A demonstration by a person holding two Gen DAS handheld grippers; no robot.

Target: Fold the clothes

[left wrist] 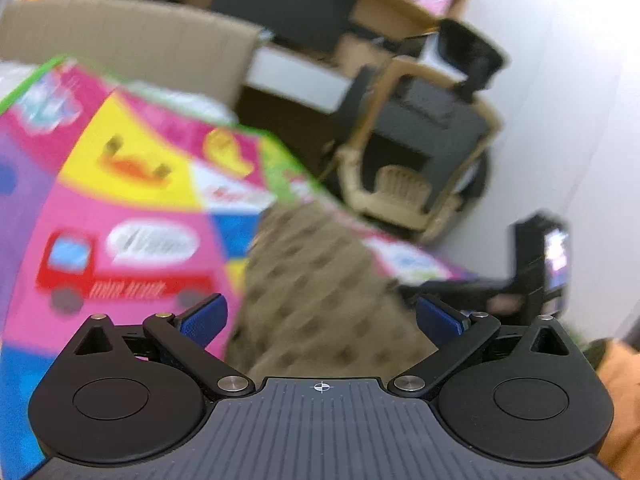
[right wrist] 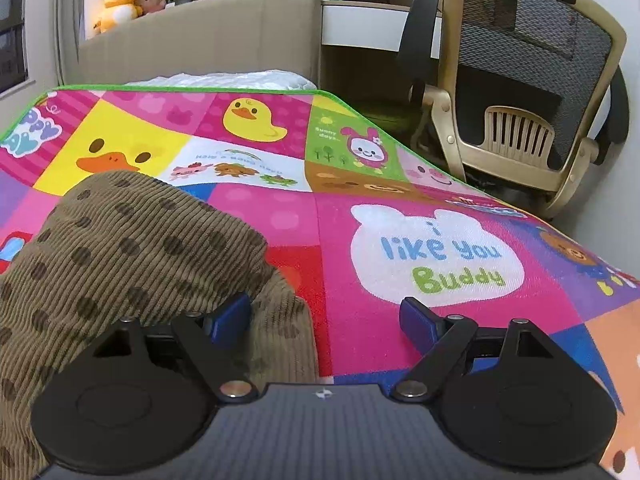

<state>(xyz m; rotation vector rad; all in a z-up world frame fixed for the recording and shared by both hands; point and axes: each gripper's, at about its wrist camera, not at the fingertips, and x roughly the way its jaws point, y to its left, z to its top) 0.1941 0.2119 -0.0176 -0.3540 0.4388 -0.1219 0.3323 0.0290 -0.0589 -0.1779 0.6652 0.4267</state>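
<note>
Your left claw (left wrist: 322, 314) stood with its blue pads (left wrist: 202, 318) spread wide apart and held nothing. The brown dotted corduroy garment (left wrist: 320, 280) lay directly ahead of it on the colourful cartoon play mat (left wrist: 132, 184), between and beyond the pads; the left wrist view was motion-blurred, so contact could not be confirmed. Your right claw (right wrist: 326, 320) was likewise parted, gripping nothing. In the right wrist view the garment (right wrist: 132, 248) was bunched on the mat (right wrist: 400, 208) at the left, draped over the left pad (right wrist: 230, 318). The right pad (right wrist: 418, 320) stood over bare mat. A mesh office chair (right wrist: 528, 80) stood beyond the mat's far right edge.
</note>
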